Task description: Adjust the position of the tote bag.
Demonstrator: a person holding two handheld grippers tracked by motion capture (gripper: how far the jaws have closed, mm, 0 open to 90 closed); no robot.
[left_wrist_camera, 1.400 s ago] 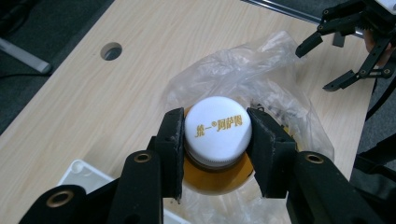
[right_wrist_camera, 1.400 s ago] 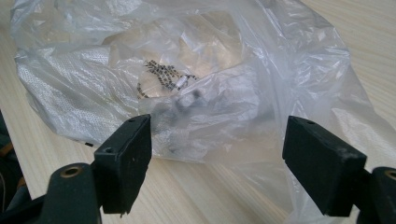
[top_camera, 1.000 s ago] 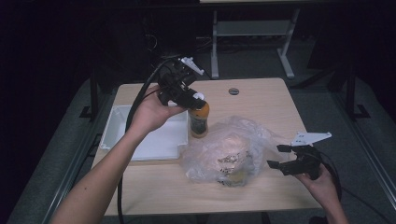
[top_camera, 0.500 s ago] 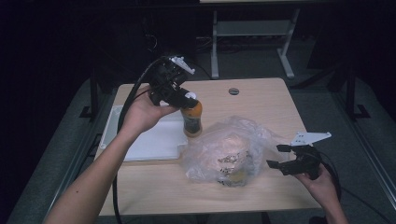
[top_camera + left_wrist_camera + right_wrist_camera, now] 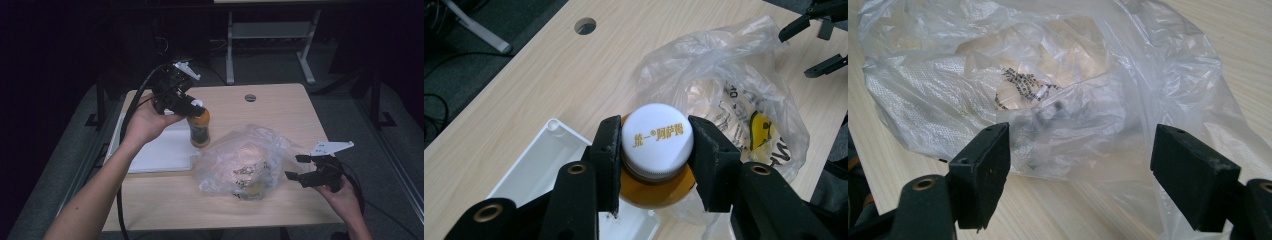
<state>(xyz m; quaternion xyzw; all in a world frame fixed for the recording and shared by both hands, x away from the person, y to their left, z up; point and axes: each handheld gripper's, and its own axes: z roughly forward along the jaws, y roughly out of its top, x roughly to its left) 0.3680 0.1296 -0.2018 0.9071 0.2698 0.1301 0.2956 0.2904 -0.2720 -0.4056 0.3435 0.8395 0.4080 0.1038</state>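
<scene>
Orange drink bottle (image 5: 199, 128), clamped at its white cap (image 5: 657, 135) by the left tool (image 5: 192, 106), is drifting leftward toward the white tray (image 5: 155, 152). Right tool (image 5: 294, 167) is waiting open beside the plastic bag (image 5: 240, 160)

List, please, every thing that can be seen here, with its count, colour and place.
Bottle of amber drink with white cap: one, held by the cap above the tray's edge.
Clear plastic bag holding packets: one, table middle.
White plastic tray: one, table's left side.
Light wooden table: one, round hole near far edge.
Left gripper: black, shut on the cap.
Right gripper: black, open, facing the bag.
</scene>
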